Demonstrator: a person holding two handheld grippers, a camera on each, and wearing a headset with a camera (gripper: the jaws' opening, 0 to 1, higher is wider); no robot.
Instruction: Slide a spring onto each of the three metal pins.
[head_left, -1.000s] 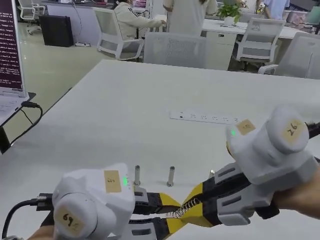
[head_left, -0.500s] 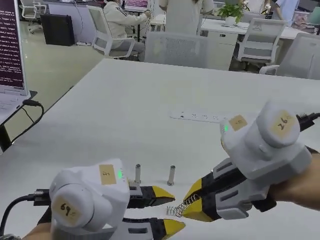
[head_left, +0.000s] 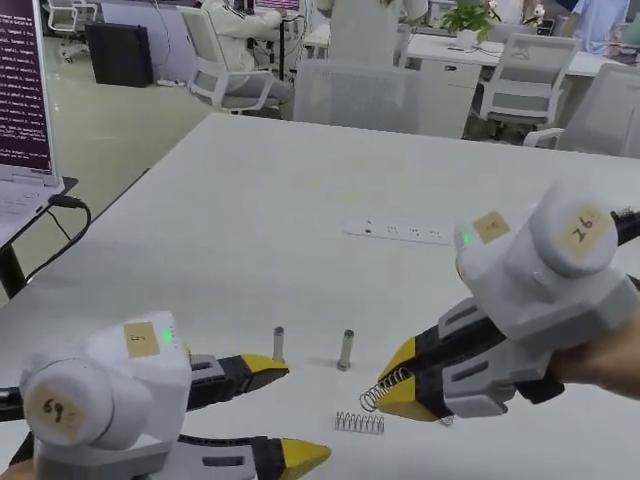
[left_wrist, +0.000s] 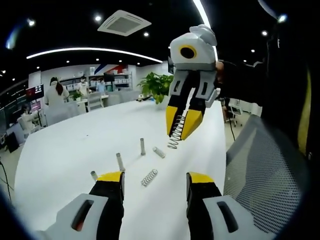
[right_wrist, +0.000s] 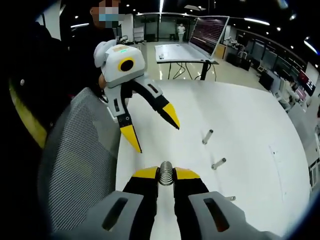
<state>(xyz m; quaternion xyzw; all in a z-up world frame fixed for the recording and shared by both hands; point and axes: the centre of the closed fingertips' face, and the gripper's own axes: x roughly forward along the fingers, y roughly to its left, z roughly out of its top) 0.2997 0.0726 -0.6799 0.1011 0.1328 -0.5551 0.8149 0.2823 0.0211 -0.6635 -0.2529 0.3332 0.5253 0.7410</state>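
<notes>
My right gripper (head_left: 402, 388) is shut on a small metal spring (head_left: 378, 389), held tilted just above the white table (head_left: 250, 220). A second spring (head_left: 358, 422) lies flat on the table below it. Two upright metal pins (head_left: 278, 342) (head_left: 346, 350) stand just beyond. My left gripper (head_left: 290, 412) is open at the lower left, with nothing between its yellow-tipped jaws. In the left gripper view three pins (left_wrist: 142, 146) (left_wrist: 120, 161) (left_wrist: 93, 175) stand in a row, with loose springs (left_wrist: 149, 177) (left_wrist: 159, 152) lying beside them. The right gripper view has the held spring (right_wrist: 166, 173) end-on between its jaws.
A white power strip (head_left: 400, 231) lies across the table's middle. A laptop screen (head_left: 20, 100) stands off the left edge with a cable hanging. Office chairs (head_left: 350, 95) and people are beyond the far edge. A mesh chair back (right_wrist: 75, 165) is close behind the grippers.
My left gripper has opened and drawn back to the left. The right gripper has lifted slightly with one spring, and a second spring now lies on the table under it.
</notes>
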